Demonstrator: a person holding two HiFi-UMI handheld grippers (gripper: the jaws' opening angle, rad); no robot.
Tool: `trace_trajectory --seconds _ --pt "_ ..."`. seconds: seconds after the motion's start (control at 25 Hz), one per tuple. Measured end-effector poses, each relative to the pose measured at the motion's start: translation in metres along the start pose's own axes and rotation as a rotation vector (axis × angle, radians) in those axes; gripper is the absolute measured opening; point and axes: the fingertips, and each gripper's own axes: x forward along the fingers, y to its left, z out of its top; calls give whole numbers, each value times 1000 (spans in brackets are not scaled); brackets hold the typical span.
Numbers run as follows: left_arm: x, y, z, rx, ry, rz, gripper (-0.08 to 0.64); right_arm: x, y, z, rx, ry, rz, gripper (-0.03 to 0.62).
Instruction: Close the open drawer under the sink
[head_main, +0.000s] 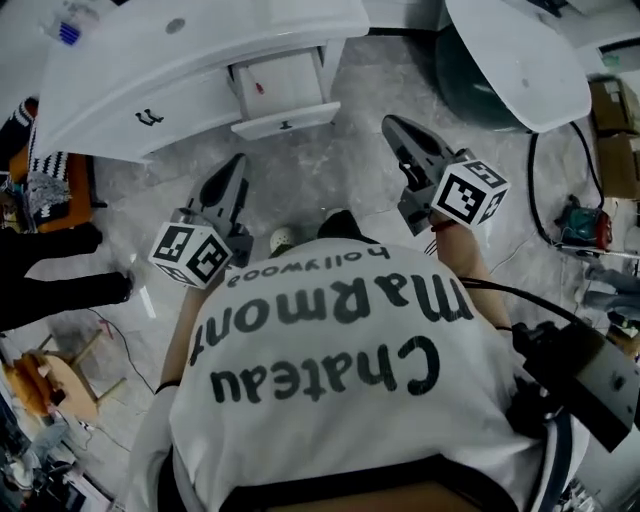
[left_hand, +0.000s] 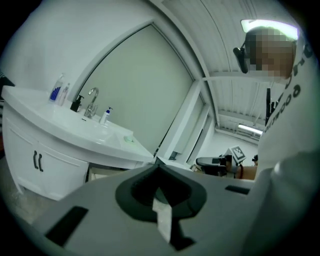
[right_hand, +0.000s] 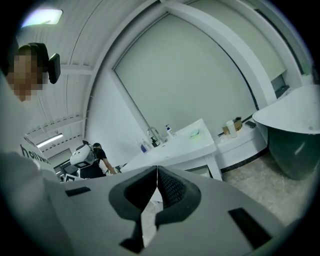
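The left gripper (left_hand: 158, 161) has its jaws pressed together with nothing between them. The right gripper (right_hand: 156, 169) is closed and empty in the same way.

Seen from the head view, the left gripper hangs over the floor (head_main: 330, 185) in front of the cabinet (head_main: 120, 115). Its tip is aimed at the cabinet front just left of the drawer (head_main: 282, 90). The right gripper is off the cabinet's right end, near the drawer's front corner but apart from it. Neither gripper touches the cabinet.

The drawer stands pulled out from the cabinet's right end, under the sink top (head_main: 200, 40), with its inside open to view. Something small and red lies inside it, though I cannot tell what it is.

On the sink top above the cabinet stand a tap (left_hand: 92, 100) and a few bottles (left_hand: 59, 91). To the right of the cabinet is a bathtub (head_main: 520, 60).
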Motion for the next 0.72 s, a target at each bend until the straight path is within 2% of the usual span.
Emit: trace_trajectory --seconds 0.28,0.44,0.72 --pt "17 -13 -33 -64 -54 169 8 20 -27 -3 -26 145 152 12" --pt "30 -19 -45 -44 -74 280 8 19 -46 -11 -23 214 209 12" --pt "66 -4 -80 20 -5 344 8 41 -82 -50 68 279 231 12"
